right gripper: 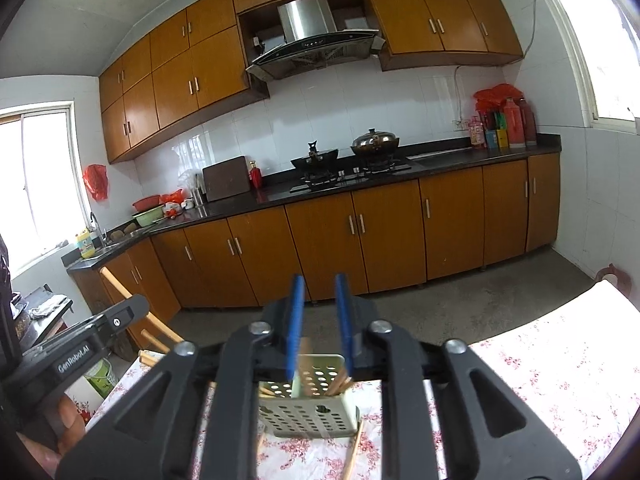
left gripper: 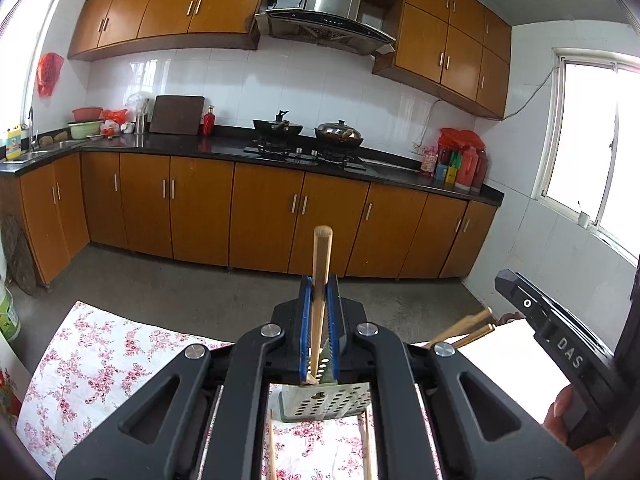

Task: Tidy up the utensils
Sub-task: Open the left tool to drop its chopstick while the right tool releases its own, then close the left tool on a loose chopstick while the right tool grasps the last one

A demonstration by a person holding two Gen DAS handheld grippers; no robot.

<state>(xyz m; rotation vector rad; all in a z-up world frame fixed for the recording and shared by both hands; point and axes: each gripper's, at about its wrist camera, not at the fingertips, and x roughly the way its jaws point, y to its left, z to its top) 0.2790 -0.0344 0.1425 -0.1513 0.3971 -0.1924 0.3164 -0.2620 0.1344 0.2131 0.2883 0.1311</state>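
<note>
My left gripper [left gripper: 320, 285] is shut on a wooden chopstick [left gripper: 321, 256] that stands upright between its blue pads and pokes well above them. Under it a pale perforated utensil holder [left gripper: 326, 402] rests on the floral tablecloth [left gripper: 100, 360]. In the right wrist view my right gripper [right gripper: 319, 282] is open, with a gap between its blue pads and nothing pressed. It hovers over the same holder [right gripper: 308, 406], which has chopsticks [right gripper: 340, 386] in it. Loose chopsticks [right gripper: 354, 448] lie on the cloth beside it. A hand [left gripper: 560, 408] holds the right gripper's housing.
Two more chopstick ends [left gripper: 468, 326] stick out past the table's far edge. Beyond the table lie a grey floor [left gripper: 200, 292], brown cabinets and a dark counter [left gripper: 224, 146] with two pans on a stove. A green bucket [right gripper: 100, 376] stands on the floor by the table corner.
</note>
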